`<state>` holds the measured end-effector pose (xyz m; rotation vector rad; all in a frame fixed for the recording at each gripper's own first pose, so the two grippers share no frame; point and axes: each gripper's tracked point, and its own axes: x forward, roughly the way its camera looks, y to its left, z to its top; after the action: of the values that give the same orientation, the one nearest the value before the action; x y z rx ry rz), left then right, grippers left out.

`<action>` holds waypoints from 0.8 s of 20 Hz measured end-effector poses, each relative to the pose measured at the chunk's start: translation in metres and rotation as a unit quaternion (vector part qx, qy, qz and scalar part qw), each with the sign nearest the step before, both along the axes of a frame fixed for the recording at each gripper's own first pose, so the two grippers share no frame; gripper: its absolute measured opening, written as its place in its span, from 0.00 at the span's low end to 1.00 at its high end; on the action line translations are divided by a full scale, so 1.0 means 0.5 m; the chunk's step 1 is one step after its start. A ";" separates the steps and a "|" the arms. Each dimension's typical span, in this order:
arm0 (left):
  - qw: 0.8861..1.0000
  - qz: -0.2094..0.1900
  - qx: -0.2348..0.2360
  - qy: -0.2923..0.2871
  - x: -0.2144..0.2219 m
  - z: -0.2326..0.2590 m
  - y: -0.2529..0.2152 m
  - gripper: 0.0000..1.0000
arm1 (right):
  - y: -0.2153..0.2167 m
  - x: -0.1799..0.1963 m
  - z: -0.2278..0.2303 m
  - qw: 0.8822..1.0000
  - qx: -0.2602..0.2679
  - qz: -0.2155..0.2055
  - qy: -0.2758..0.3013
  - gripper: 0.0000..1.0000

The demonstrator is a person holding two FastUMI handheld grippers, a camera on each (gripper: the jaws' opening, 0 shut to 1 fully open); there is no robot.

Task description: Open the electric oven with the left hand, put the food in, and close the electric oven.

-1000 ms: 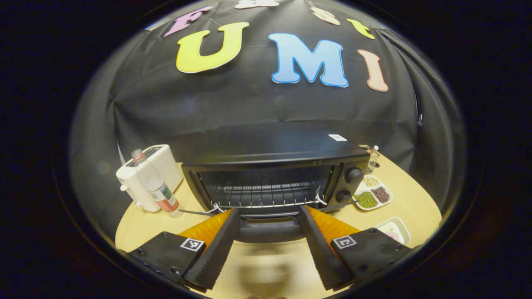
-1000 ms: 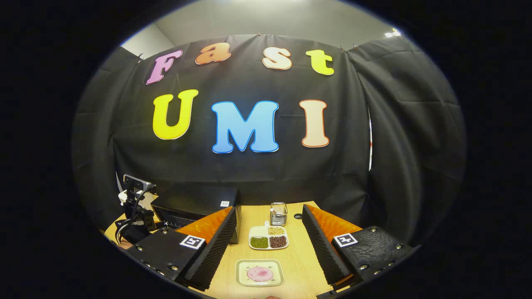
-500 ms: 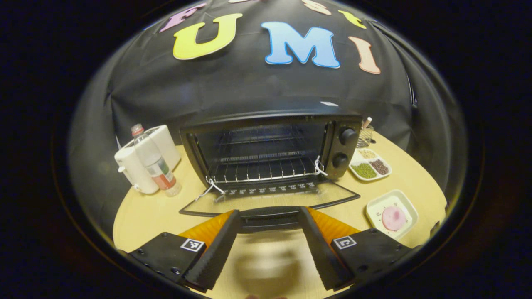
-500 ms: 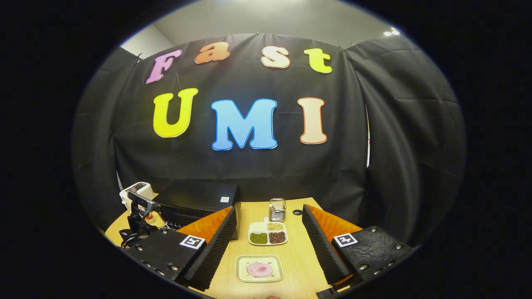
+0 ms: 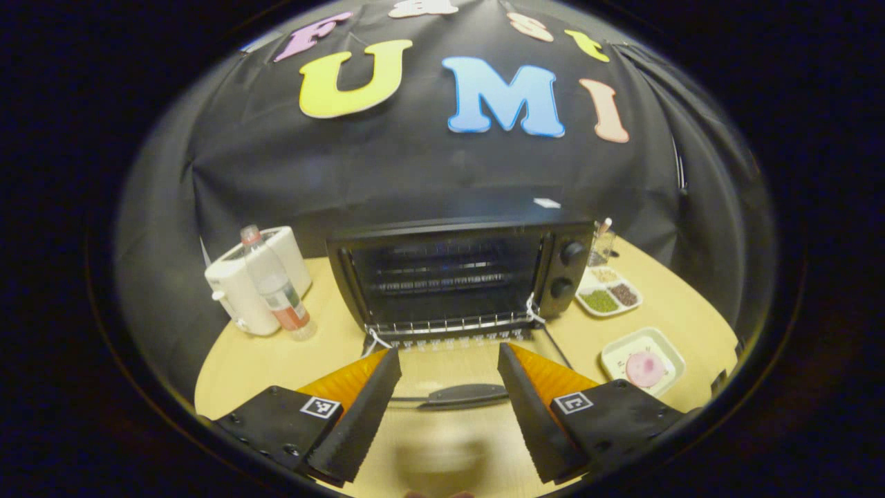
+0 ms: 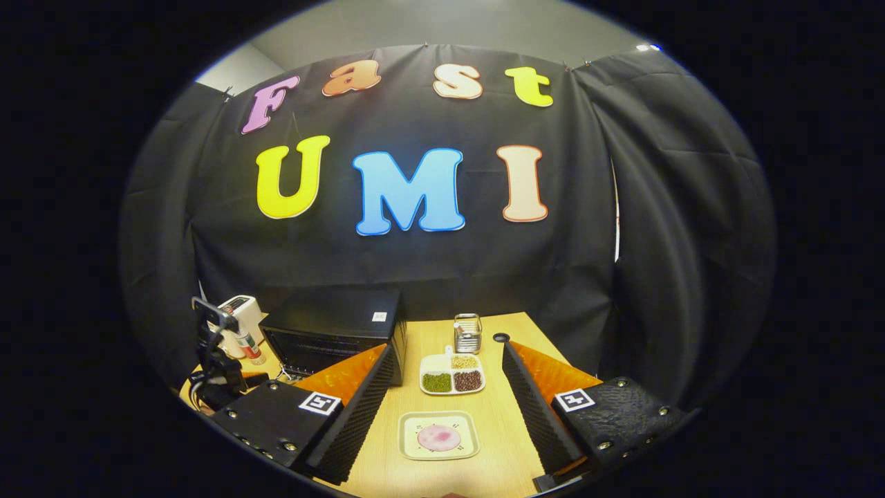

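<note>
The black electric oven (image 5: 460, 277) stands open on the table, its glass door (image 5: 449, 363) folded down flat towards me. A wire rack (image 5: 449, 322) shows inside. My left gripper (image 5: 448, 351) is open just above the door, with the door handle (image 5: 456, 395) lying between its fingers and not squeezed. The food, a pink round slice on a small square plate (image 5: 643, 366), sits right of the oven. In the right gripper view that plate (image 6: 438, 437) lies just ahead of my open, empty right gripper (image 6: 446, 346), and the oven (image 6: 335, 332) is to its left.
A white appliance (image 5: 249, 280) and a plastic bottle (image 5: 276, 297) stand left of the oven. A divided dish of beans (image 6: 453, 374) and a small glass holder (image 6: 468, 332) sit behind the plate. The left gripper's rig (image 6: 214, 346) shows at the table's left edge.
The oven door has swung from part open down to flat. My left gripper drew back and the handle now lies lower between its fingers. The right gripper barely shifted.
</note>
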<state>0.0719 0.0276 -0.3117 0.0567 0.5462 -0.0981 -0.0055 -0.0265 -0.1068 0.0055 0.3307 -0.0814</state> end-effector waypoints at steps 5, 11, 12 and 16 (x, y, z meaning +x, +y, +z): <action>0.997 0.006 -0.035 -0.071 -0.013 0.168 0.027 0.92 | -0.001 -0.002 -0.083 0.997 0.041 -0.004 0.072 0.97; 0.992 0.011 -0.061 -0.111 -0.039 0.293 0.080 0.96 | -0.035 0.015 -0.215 0.977 0.114 -0.018 0.177 0.97; 0.991 0.017 -0.056 -0.119 -0.038 0.307 0.094 0.98 | -0.046 0.022 -0.234 0.974 0.121 -0.019 0.190 0.98; 0.986 0.064 -0.056 -0.140 -0.037 0.359 0.130 1.00 | -0.079 0.036 -0.341 0.953 0.143 0.000 0.267 0.98</action>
<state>0.0532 0.0924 -0.1321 -0.0743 0.2616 0.0058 0.0122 -0.0658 -0.2774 0.2756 0.8826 -0.0334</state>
